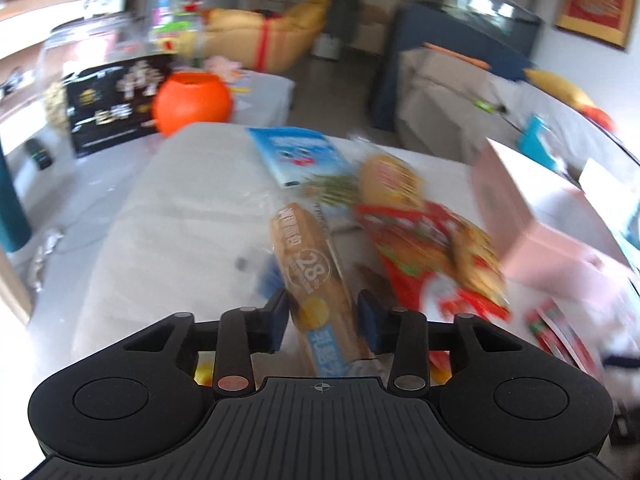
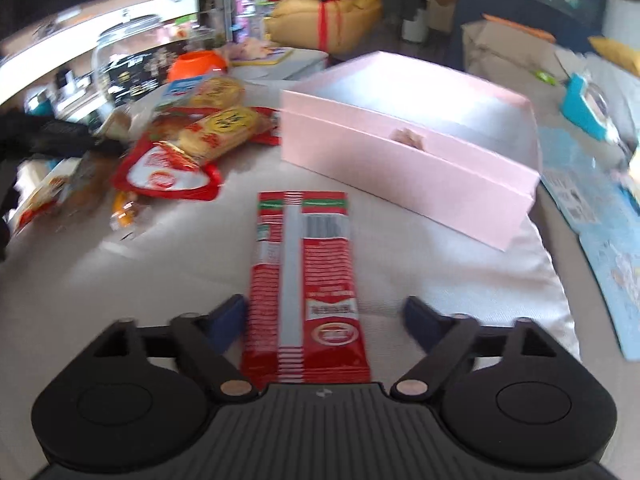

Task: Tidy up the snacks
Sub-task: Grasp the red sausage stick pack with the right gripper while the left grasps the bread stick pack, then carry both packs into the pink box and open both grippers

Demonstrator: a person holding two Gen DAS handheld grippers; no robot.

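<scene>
A long bread roll in a clear wrapper (image 1: 316, 272) runs straight out between the pads of my left gripper (image 1: 322, 312), which both press on its sides. Just right of it lies a heap of red and yellow snack bags (image 1: 432, 248), and beyond it a blue packet (image 1: 300, 156). In the right wrist view a flat red stick packet (image 2: 308, 272) lies on the white cloth (image 2: 120, 280) between the fingers of my right gripper (image 2: 324, 318). Those jaws stand wide, with a gap on the packet's right side. A shut pink box (image 2: 408, 136) sits behind the red packet.
The pink box (image 1: 532, 216) stands right of the snack heap (image 2: 188, 140). An orange bowl (image 1: 192, 100) and a glass jar (image 1: 80, 64) stand beyond the table's far left edge. A blue printed sheet (image 2: 600, 220) lies along the right edge, near a teal object (image 2: 580, 104).
</scene>
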